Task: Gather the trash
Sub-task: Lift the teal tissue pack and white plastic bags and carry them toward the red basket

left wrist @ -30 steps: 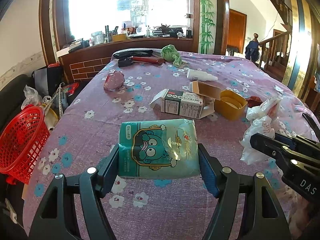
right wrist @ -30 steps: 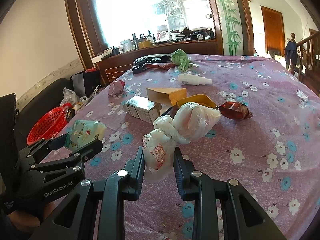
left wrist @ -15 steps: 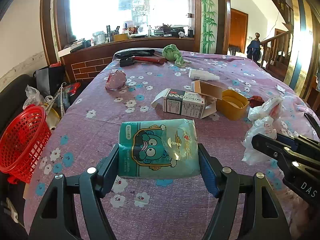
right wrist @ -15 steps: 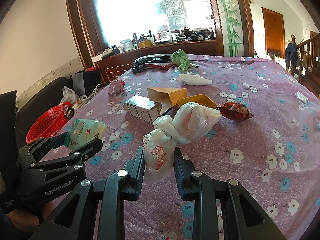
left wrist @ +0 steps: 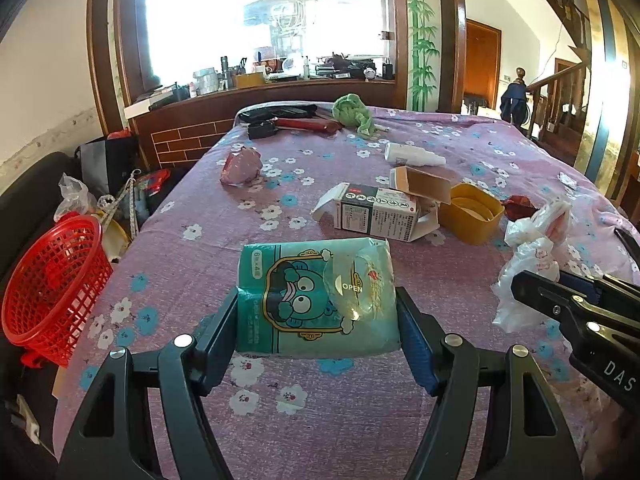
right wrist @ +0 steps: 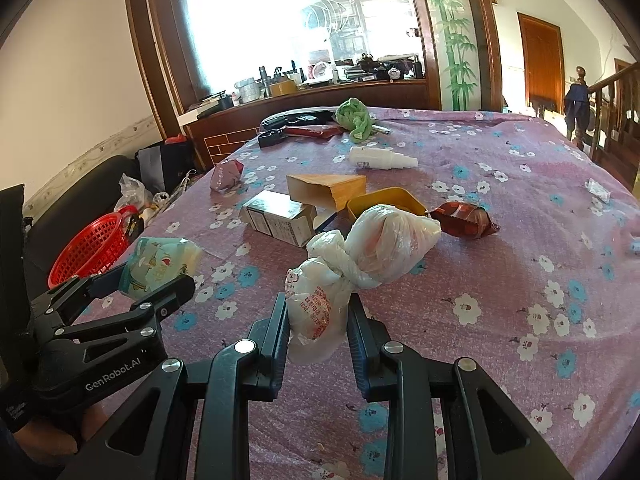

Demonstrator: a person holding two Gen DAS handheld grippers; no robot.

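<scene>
Trash lies scattered over a desk (left wrist: 192,240) covered in a purple quilted cloth printed with white and blue flowers. Your left gripper (left wrist: 318,322) has its fingers closed against the two short sides of a soft teal tissue pack (left wrist: 316,300), a plump plastic rectangle with a cartoon face and a clear round "OPEN" flap, resting at the near left part of the desk. Your right gripper (right wrist: 318,322) has its fingers pinched on the lower end of a white plastic bag (right wrist: 360,256), thin, crinkled and knotted in the middle, with red print on the squeezed end; its rounded upper bulge lies on the cloth just ahead of the fingers.

Beyond the pack sits a rectangular cardboard carton (left wrist: 376,214) with dense printed text and its end flaps open. A plain brown cardboard box (left wrist: 424,184) leans on top of it, and a shallow yellow plastic tub (left wrist: 474,212) sits touching its right side. A shiny red-brown foil wrapper (right wrist: 464,218), crumpled, lies to the right of the tub. Farther back are a white plastic bottle (left wrist: 414,155) on its side, a crumpled pink wrapper (left wrist: 240,166) and a bunched green cloth (left wrist: 354,114).

A red plastic mesh basket (left wrist: 52,288), round and open-topped, stands beside the desk's left edge, lower than the tabletop.
</scene>
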